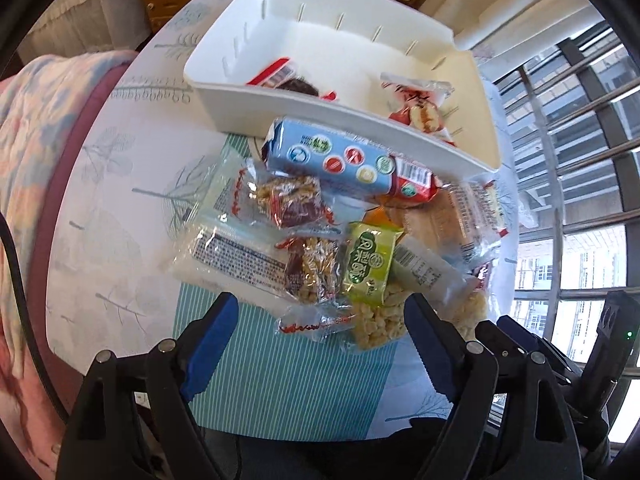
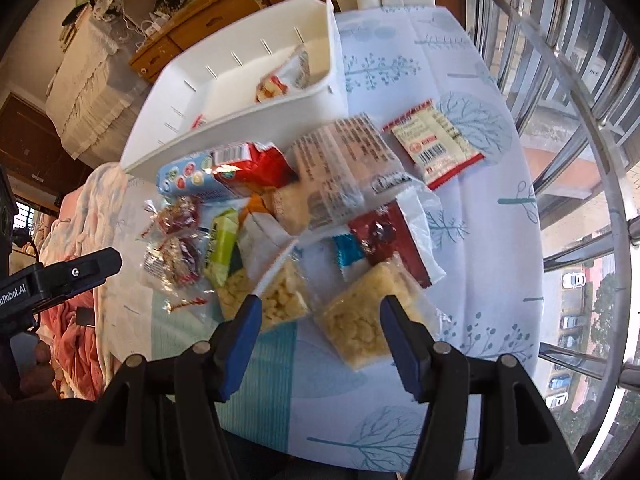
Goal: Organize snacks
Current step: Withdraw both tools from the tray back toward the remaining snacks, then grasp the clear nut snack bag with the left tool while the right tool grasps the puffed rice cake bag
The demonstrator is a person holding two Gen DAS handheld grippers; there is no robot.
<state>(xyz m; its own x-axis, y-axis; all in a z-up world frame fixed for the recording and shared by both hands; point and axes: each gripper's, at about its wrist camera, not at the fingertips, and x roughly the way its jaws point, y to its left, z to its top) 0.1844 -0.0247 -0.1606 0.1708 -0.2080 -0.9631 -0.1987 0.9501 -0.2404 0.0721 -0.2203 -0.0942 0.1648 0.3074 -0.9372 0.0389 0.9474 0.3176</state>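
Note:
A pile of snack packets lies on the round table in front of a white bin (image 1: 280,98). The pile holds a blue and red carton (image 1: 340,160), a green packet (image 1: 370,266), clear bags of nut brittle (image 1: 296,200) and puffed rice bars (image 2: 358,320). Two red and white packets (image 1: 416,108) lie inside the bin, which also shows in the right wrist view (image 2: 224,132). My left gripper (image 1: 320,316) is open and empty just short of the pile. My right gripper (image 2: 320,312) is open and empty, hovering over the puffed rice bars.
The table has a white leaf-print cloth (image 2: 460,240) and a teal striped mat (image 1: 288,384). A red and white sachet (image 2: 436,142) lies apart at the right. Window bars (image 2: 580,160) run along the right. A bed with a pink quilt (image 1: 36,152) lies left; wooden drawers (image 2: 240,12) stand behind.

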